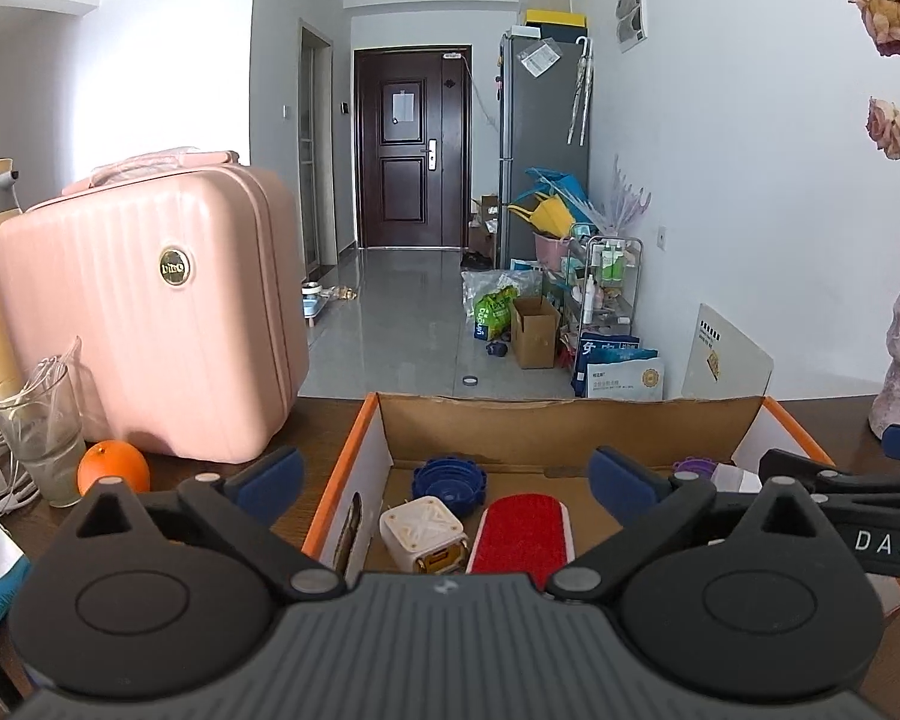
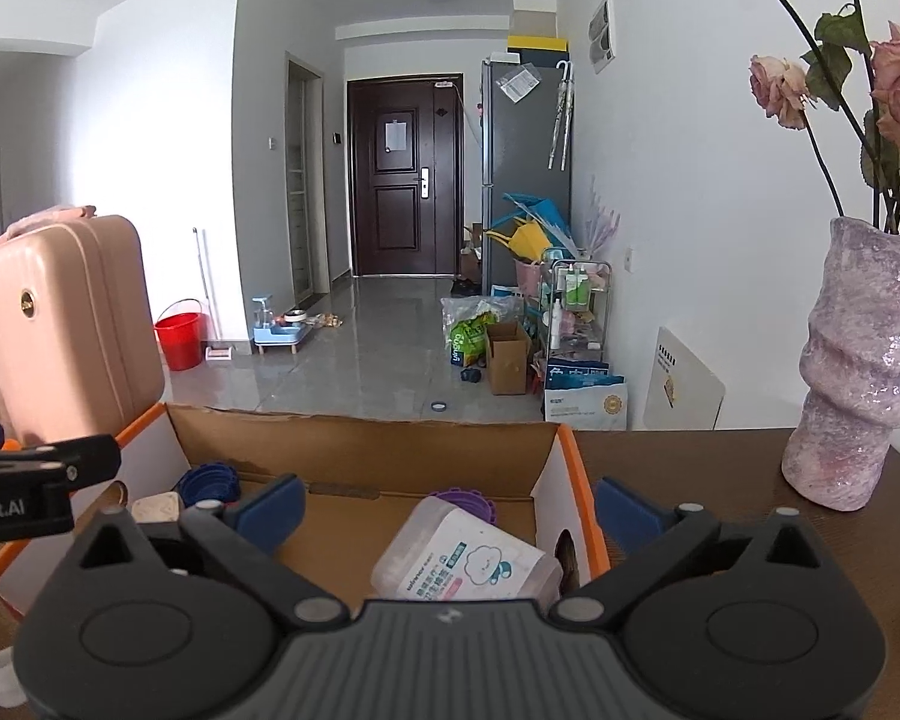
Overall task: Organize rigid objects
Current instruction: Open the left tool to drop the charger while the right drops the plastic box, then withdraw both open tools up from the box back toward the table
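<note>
From the left wrist view, the left hand-held gripper (image 1: pixel 444 477) stands with its jaws spread wide and nothing between its blue pads, poised over the near left part of the cardboard box (image 1: pixel 570 414) on the dark worktop (image 1: pixel 306 420). Inside the box, the white charger block (image 1: pixel 421 531) lies at about 6 o'clock from the jaws' midpoint, the red-faced brush (image 1: pixel 525 531) just beside it at 5 o'clock, and the blue ribbed lid (image 1: pixel 448 480) almost dead centre; an orange (image 1: pixel 114 467) sits outside the box at 9 o'clock. From the right wrist view, the right hand-held gripper (image 2: pixel 450 513) is likewise wide open and empty, with the clear wipes tub (image 2: pixel 465 558) lying tilted at 6 o'clock, the purple lid (image 2: pixel 465 504) touching its far end. These items seem already boxed, so the sensible step is to lift both grippers straight up clear of the box walls before reaching for anything left outside, keeping well clear of the vase (image 2: pixel 858 372) at 3 o'clock.
</note>
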The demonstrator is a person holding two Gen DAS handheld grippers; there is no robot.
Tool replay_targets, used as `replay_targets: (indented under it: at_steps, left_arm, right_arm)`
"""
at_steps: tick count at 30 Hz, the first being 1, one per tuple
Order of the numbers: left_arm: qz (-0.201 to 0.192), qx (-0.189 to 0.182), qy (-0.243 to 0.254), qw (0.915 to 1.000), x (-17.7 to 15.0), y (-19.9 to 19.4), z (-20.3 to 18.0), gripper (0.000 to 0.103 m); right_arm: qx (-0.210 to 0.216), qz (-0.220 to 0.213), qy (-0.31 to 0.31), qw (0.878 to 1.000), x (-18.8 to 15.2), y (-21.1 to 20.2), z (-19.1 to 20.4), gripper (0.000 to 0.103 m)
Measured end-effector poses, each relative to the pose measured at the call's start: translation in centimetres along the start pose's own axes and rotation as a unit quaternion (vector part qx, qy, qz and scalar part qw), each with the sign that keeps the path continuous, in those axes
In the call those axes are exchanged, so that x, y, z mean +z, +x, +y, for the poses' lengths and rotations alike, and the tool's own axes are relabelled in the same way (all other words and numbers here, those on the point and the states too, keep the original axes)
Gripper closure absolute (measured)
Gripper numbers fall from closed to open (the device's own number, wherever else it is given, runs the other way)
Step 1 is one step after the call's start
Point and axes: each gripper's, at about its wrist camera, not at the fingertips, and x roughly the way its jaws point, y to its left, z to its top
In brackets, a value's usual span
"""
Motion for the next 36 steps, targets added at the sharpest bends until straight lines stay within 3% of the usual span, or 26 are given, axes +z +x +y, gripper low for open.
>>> replay_targets:
  at_steps: [18, 36]
  left_arm:
    - [0.001, 0.005, -0.006, 1.0000, 0.1, -0.3, 0.3, 0.000]
    - [-0.023, 0.002, -0.002, 0.9997, -1.2, -3.6, 1.0, 0.000]
  right_arm:
    - [-0.002, -0.016, -0.007, 1.000, -0.1, -1.3, 0.4, 0.000]
    - [0.003, -0.039, -0.017, 0.999, -1.4, -4.8, 0.4, 0.000]
